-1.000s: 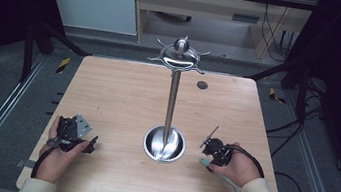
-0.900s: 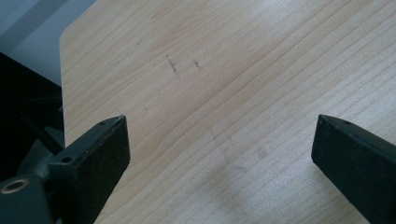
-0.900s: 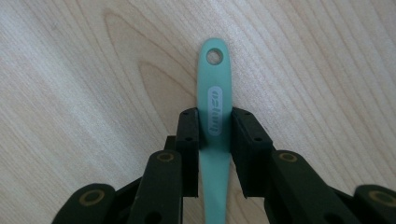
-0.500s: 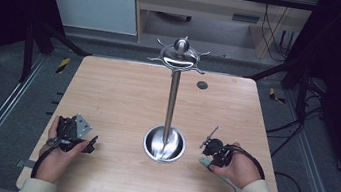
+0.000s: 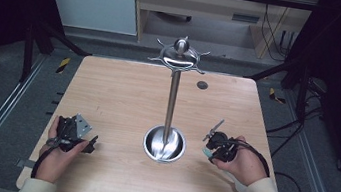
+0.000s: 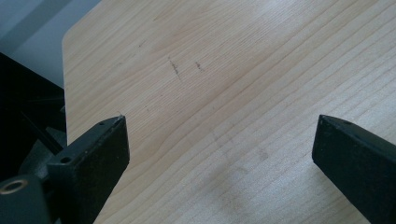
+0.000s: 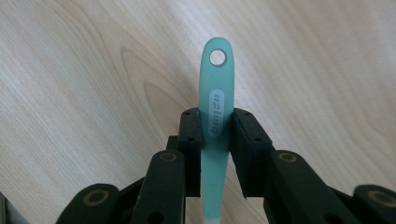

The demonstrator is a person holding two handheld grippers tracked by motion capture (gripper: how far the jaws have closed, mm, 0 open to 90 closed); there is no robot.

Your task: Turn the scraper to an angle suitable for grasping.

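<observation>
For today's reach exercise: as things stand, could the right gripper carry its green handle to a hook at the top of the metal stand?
Probably yes. The right gripper, shut on the green handle, sits just beside the metal stand, with bare table between; the hooks hang free.

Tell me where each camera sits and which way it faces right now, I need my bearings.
High view: fixed above the person's side, facing forward and down on the table and metal stand; both hands, left gripper and right gripper show.
Left gripper view: rides the left gripper, looking down at bare wood; its jaws stand wide apart.
Right gripper view: rides the right gripper, jaws clamped on a green handle with a hanging hole.
Shared: the wooden tabletop; the green handle also shows from above.
</observation>
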